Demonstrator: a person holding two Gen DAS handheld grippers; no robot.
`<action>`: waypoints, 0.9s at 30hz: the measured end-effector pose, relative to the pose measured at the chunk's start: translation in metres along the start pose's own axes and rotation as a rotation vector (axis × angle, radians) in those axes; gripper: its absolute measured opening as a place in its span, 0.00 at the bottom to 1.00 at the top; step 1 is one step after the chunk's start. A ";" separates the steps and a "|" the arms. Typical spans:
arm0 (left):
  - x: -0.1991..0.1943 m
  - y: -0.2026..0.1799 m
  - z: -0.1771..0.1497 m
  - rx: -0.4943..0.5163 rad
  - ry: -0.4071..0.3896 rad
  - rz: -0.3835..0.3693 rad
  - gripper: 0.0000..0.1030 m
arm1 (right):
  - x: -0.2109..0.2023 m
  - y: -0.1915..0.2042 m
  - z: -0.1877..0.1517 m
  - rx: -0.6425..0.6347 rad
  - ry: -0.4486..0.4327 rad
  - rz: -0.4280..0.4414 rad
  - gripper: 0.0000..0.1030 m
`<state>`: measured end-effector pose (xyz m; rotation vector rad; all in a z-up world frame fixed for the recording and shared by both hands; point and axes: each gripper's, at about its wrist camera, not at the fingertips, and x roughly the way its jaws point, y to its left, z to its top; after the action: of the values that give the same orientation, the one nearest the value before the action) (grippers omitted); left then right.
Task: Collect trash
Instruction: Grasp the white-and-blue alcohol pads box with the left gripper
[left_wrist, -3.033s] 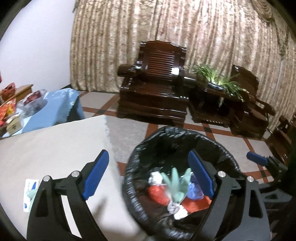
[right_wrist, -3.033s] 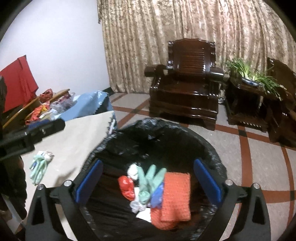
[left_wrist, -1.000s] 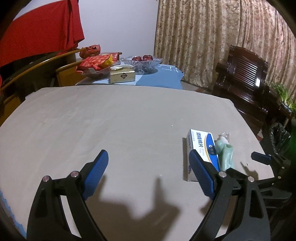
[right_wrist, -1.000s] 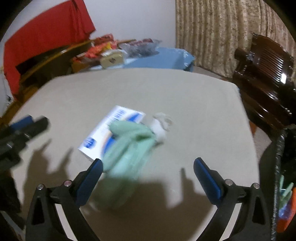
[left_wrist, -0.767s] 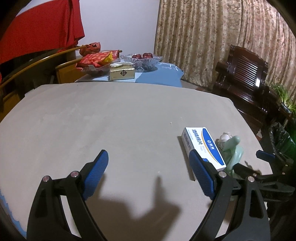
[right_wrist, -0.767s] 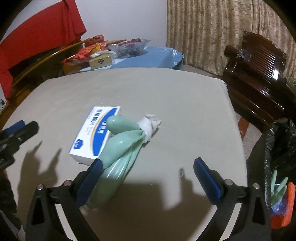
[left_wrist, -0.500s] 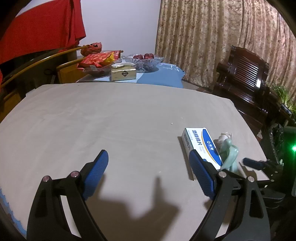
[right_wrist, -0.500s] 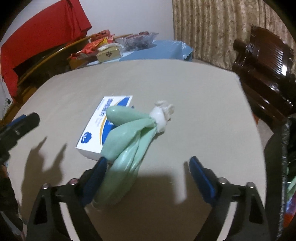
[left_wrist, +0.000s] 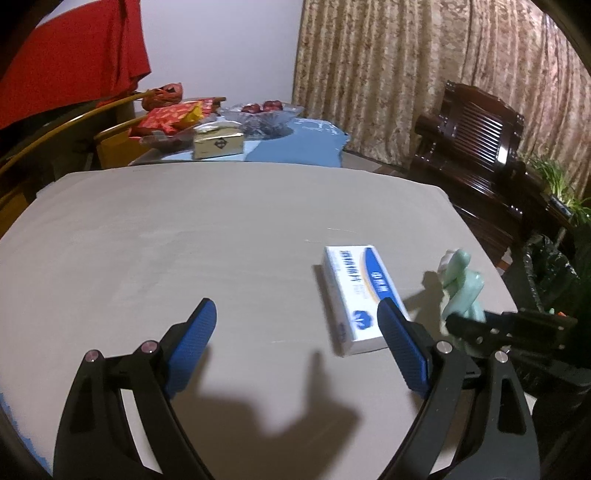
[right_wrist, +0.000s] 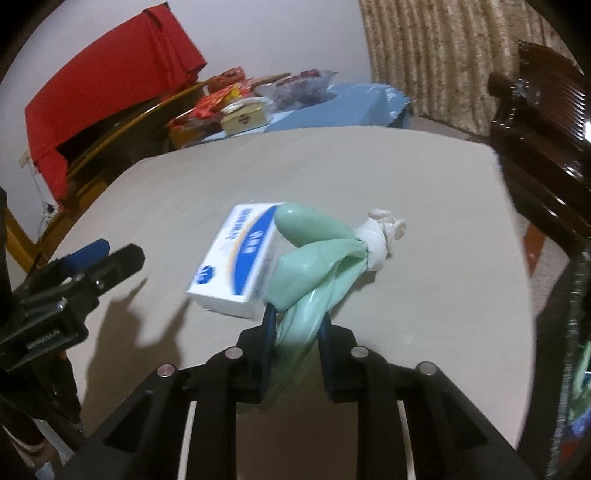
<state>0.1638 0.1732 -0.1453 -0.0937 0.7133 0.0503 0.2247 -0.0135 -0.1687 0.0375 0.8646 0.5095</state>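
Glove (right_wrist: 314, 266): pinched low between the pads of the right gripper (right_wrist: 295, 325), whose jaws have just been closing; rest sticks up beside the box (right_wrist: 236, 262)
Left gripper (left_wrist: 295, 332): spread wide, holding nothing, over the table (left_wrist: 184, 240)
Box: flat on table, beside the glove
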 end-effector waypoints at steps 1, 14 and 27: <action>0.002 -0.004 0.000 0.004 0.003 -0.006 0.84 | -0.003 -0.005 0.001 0.000 -0.007 -0.014 0.21; 0.060 -0.049 -0.002 0.034 0.099 -0.010 0.84 | -0.017 -0.041 0.006 0.030 -0.032 -0.073 0.21; 0.101 -0.056 0.000 -0.008 0.191 0.056 0.69 | -0.022 -0.048 0.003 0.044 -0.040 -0.068 0.21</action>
<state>0.2444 0.1187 -0.2070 -0.0866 0.9068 0.0986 0.2352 -0.0650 -0.1620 0.0587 0.8355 0.4250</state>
